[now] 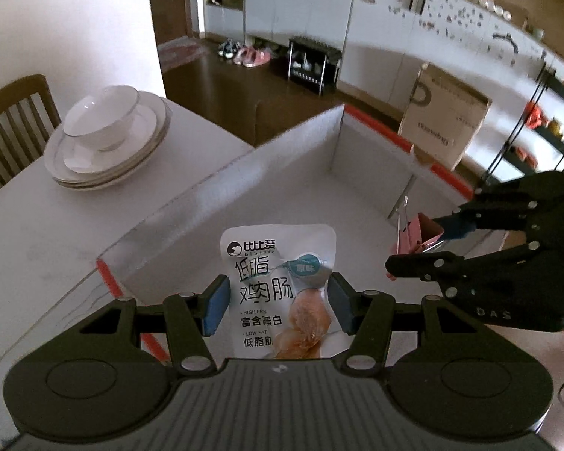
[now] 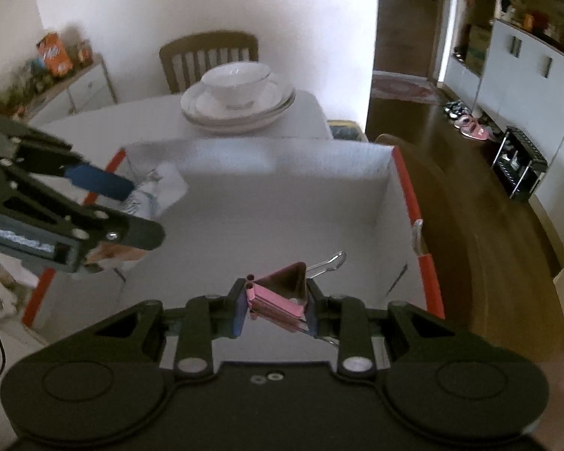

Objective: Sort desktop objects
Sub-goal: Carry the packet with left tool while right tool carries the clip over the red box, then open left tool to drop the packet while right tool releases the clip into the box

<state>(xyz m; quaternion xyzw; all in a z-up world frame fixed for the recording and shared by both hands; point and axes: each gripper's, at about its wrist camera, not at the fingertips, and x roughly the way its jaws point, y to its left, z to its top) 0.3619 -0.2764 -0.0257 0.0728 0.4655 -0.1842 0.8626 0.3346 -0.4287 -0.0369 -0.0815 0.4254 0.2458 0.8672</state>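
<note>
My left gripper is shut on a white snack pouch printed with a chicken sausage picture, its blue pads against the pouch's two sides. It hangs over the near left part of an open white cardboard box with red tape on its edges. My right gripper is shut on a pink binder clip whose wire handles stick out to the right, above the same box. In the right wrist view the left gripper with the pouch is at the left. In the left wrist view the right gripper with the clip is at the right.
A stack of white plates with a bowl on top stands on the white table beyond the box. A wooden chair is behind the table. A brown carton sits on the floor past the box.
</note>
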